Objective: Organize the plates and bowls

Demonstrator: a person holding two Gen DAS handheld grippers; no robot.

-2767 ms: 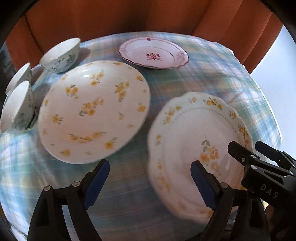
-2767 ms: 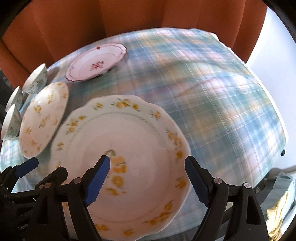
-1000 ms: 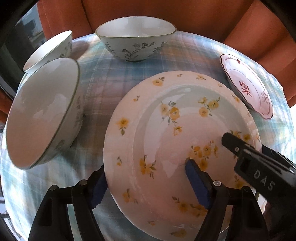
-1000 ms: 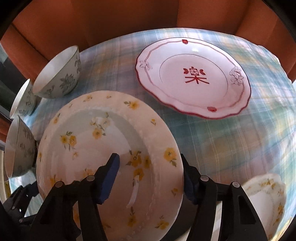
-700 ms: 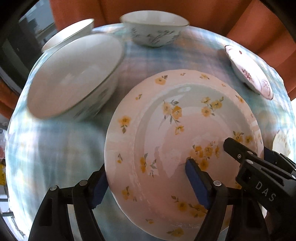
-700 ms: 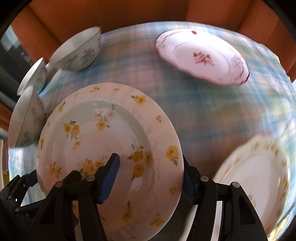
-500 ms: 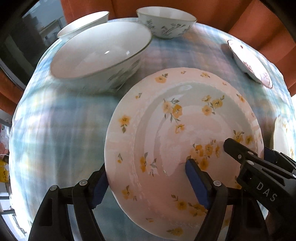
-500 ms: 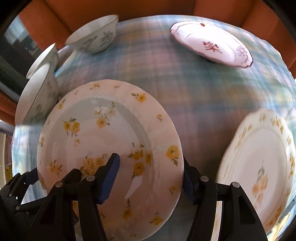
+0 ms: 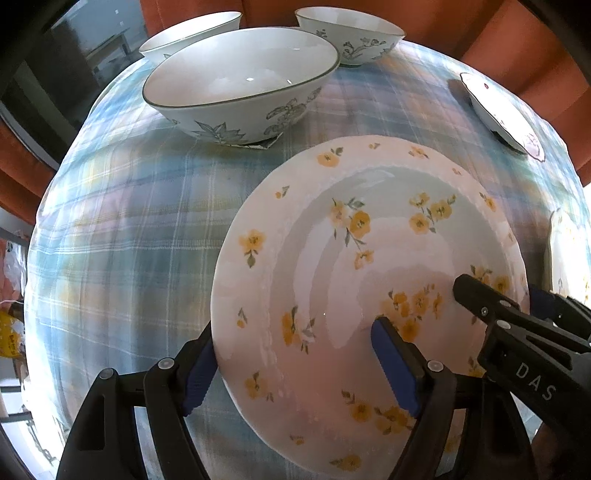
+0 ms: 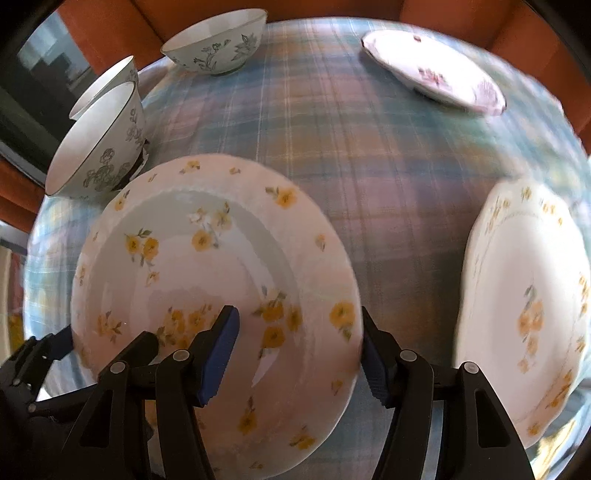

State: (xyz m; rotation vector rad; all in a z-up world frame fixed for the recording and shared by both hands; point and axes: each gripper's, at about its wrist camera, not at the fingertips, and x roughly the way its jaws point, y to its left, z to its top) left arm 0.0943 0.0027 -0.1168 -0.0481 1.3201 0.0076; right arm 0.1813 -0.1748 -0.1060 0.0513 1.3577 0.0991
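Observation:
A round plate with yellow flowers hangs just above the plaid tablecloth, carried by both grippers at opposite rims. My left gripper has one blue pad outside the plate's left rim and the other on its inner face; its jaws are opening slightly with the rim between them. My right gripper is shut on the right rim of the same plate, one pad inside and one outside. The right gripper's black body shows at the plate's far edge in the left wrist view.
A large grey-flowered bowl stands just beyond the plate, with two more bowls behind it. A scalloped plate with yellow flowers lies close on the right. A pink-rimmed plate sits at the far right. Orange fabric surrounds the table.
Both grippers carried the flowered plate across the table, away from the bowls. The scalloped plate has come into the right wrist view, close on the right. The grips look unchanged.

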